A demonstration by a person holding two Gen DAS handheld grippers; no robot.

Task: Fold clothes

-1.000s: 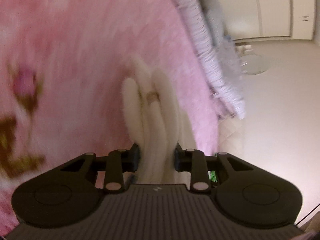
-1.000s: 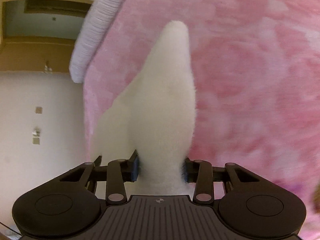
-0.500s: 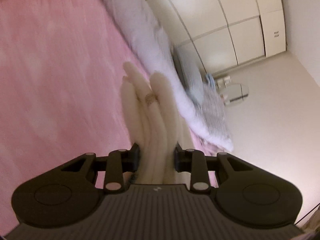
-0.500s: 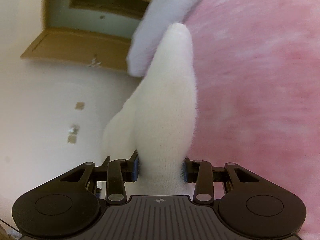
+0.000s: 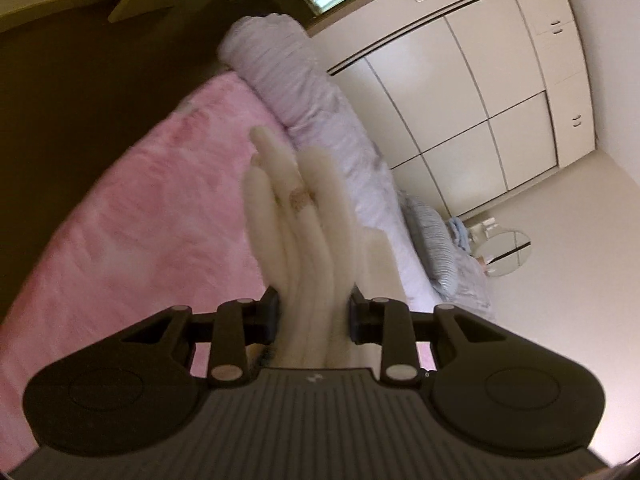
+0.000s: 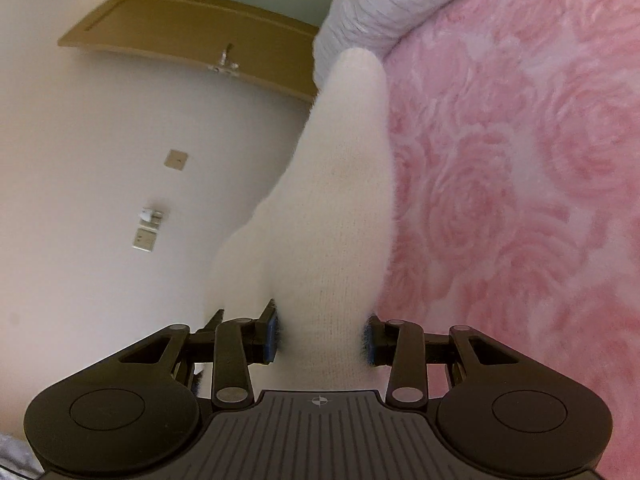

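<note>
A fuzzy white knit garment [image 5: 308, 240] is bunched in folds between the jaws of my left gripper [image 5: 314, 314], which is shut on it; a small tan patch shows on one fold. In the right wrist view the same white garment [image 6: 340, 208] stretches forward from my right gripper [image 6: 323, 340], which is shut on it. Both grippers hold the garment lifted above the pink rose-patterned blanket [image 6: 520, 200], which also shows in the left wrist view [image 5: 140, 220]. The rest of the garment is hidden.
A rolled lavender quilt [image 5: 312, 92] lies along the far edge of the bed and shows in the right wrist view [image 6: 384, 4]. White wardrobe doors [image 5: 480, 80], a small round table [image 5: 504, 248] and a wooden door [image 6: 192, 36] stand beyond the bed.
Both grippers have risen and tilted up with the garment: the views swung from the pink blanket towards the quilt, walls and wardrobe. Both grips are unchanged.
</note>
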